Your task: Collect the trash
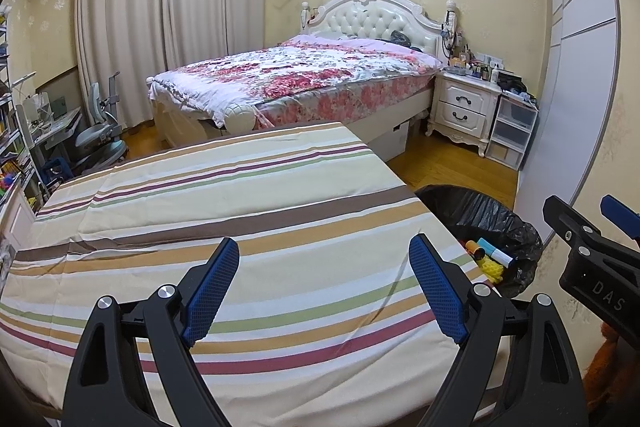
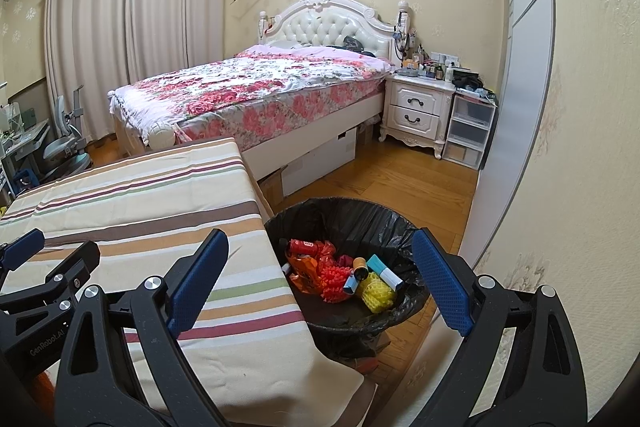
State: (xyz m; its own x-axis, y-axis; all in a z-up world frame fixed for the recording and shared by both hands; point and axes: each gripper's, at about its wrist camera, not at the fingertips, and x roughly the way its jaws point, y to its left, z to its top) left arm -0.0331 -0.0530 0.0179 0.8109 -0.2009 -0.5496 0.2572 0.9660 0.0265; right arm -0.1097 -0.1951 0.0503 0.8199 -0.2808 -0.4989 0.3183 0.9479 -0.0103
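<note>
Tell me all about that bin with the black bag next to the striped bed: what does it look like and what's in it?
The bin is round and lined with a glossy, crinkled black bag folded over its rim. It stands upright on the wooden floor, close against the striped mattress. It is open-topped and partly filled: red and orange wrappers, a yellow foam net, a teal and white tube. Neither gripper touches it.

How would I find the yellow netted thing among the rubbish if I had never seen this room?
Start at the striped mattress; just off its right edge stands a bin lined with a black bag. Among the rubbish inside, look toward the near right side for the yellow foam net. It lies beside a red net of similar texture and under a teal and white tube, but it alone is yellow.
</note>
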